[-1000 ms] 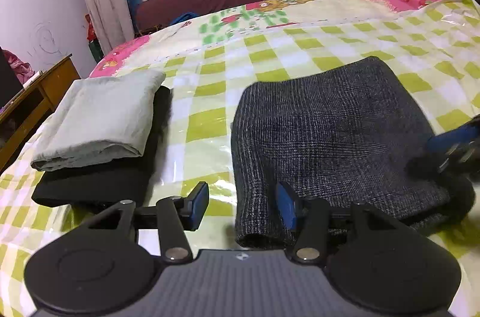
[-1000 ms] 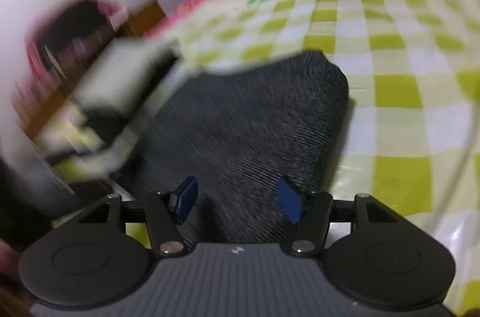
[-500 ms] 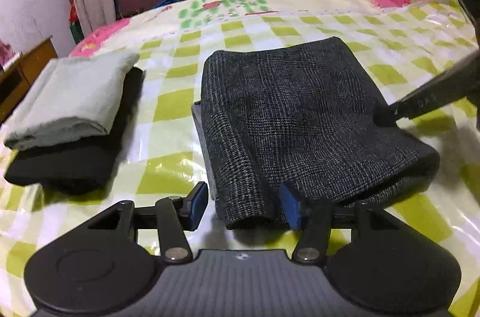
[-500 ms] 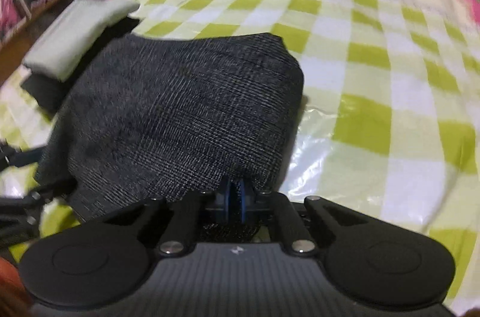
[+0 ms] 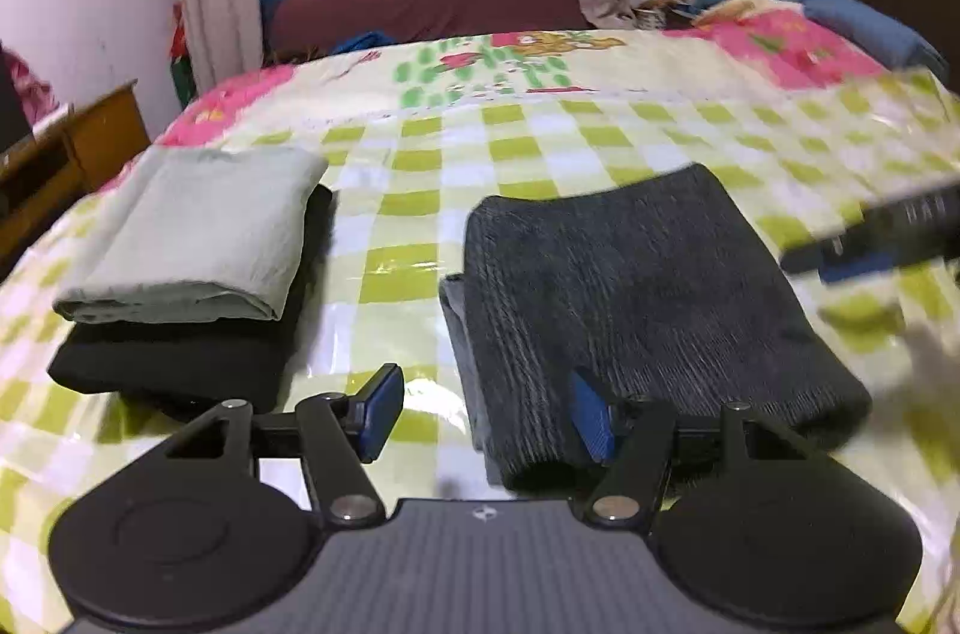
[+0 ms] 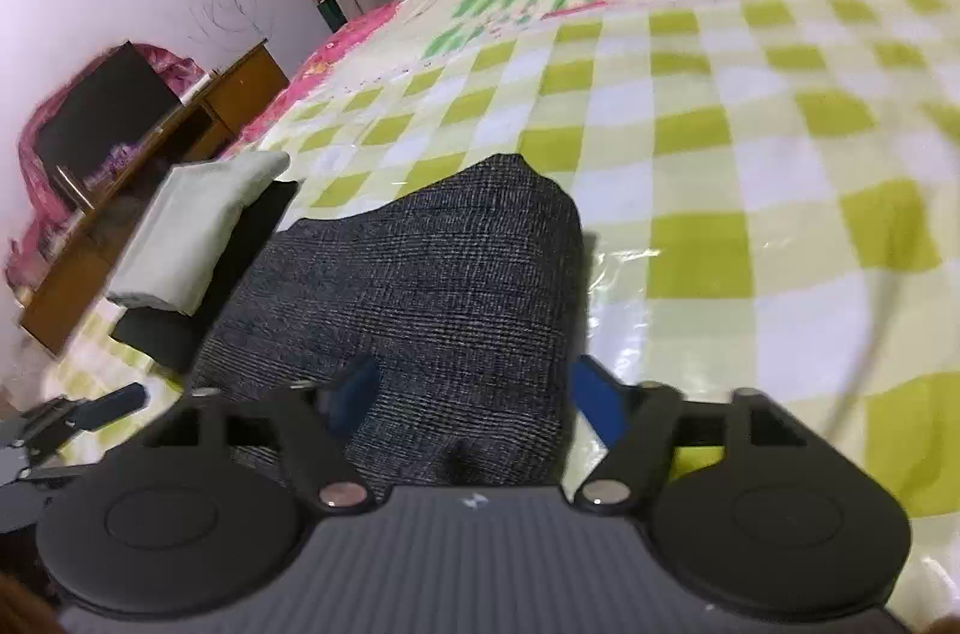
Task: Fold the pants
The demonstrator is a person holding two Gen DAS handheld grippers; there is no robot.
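Half a second back the right gripper (image 6: 474, 403) was clamped shut at the near edge of the folded grey pants (image 6: 420, 298); its jaws have just been opening, and they now stand apart with that edge lying between the blue pads, neither pad pressing on the cloth. Likewise the left gripper (image 5: 486, 409) has just been widening; its jaws are spread and released, the left pad over bare sheet and the right pad just over the near-left corner of the pants (image 5: 648, 310) (whether it touches the fabric I cannot tell). From the left wrist view the pants sit folded into a compact rectangle at about 1 o'clock of the gripper, flat on the green-and-white checked plastic sheet (image 5: 414, 226) that covers the bed; the other tool shows as a dark blur at 3 o'clock of the pants. At 10 o'clock lies a pale green folded garment (image 5: 192, 232) stacked on a black folded garment (image 5: 180, 358), well apart from the pants; a wooden desk (image 6: 240, 93) stands beyond the bed's left side.
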